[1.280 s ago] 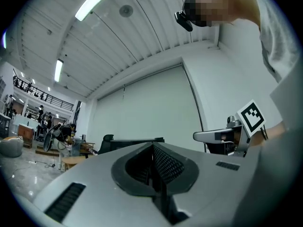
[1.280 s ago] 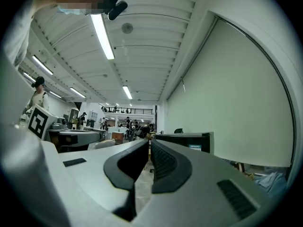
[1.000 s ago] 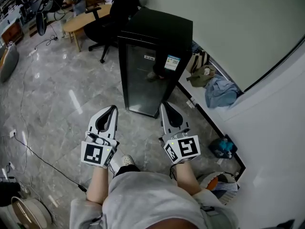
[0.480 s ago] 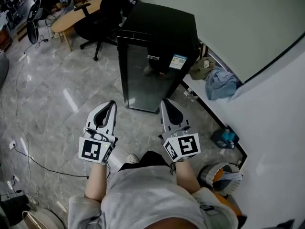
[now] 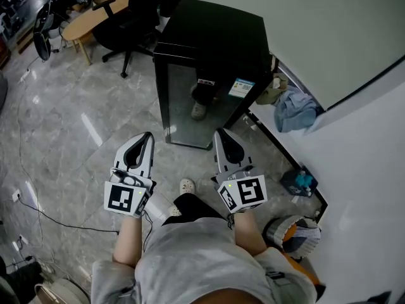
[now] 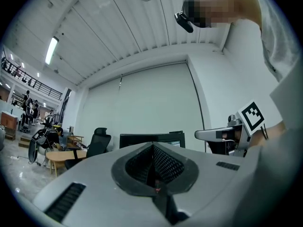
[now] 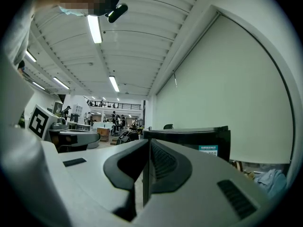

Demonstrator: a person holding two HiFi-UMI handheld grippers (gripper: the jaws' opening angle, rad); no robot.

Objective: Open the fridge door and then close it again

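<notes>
A small black fridge (image 5: pixel 215 43) with a dark glass door (image 5: pixel 190 109) stands shut against the wall, ahead of both grippers. My left gripper (image 5: pixel 147 137) is held level, short of the door's lower left corner, jaws shut and empty. My right gripper (image 5: pixel 219 133) is level too, short of the door's lower right corner, shut and empty. In the left gripper view the fridge top (image 6: pixel 151 137) shows just beyond the closed left gripper (image 6: pixel 152 145). The right gripper view shows the fridge (image 7: pixel 194 138) past the closed right gripper (image 7: pixel 147 143). Neither gripper touches the fridge.
A black office chair (image 5: pixel 142 8) and a wooden table (image 5: pixel 95 19) stand left of the fridge. Blue clothes (image 5: pixel 294 111) and small items (image 5: pixel 296 183) lie along the wall at right. A cable (image 5: pixel 44 211) runs across the marble floor at left.
The fridge has come nearer in the head view as the person stepped toward it. Both grippers went forward with the body and stayed shut.
</notes>
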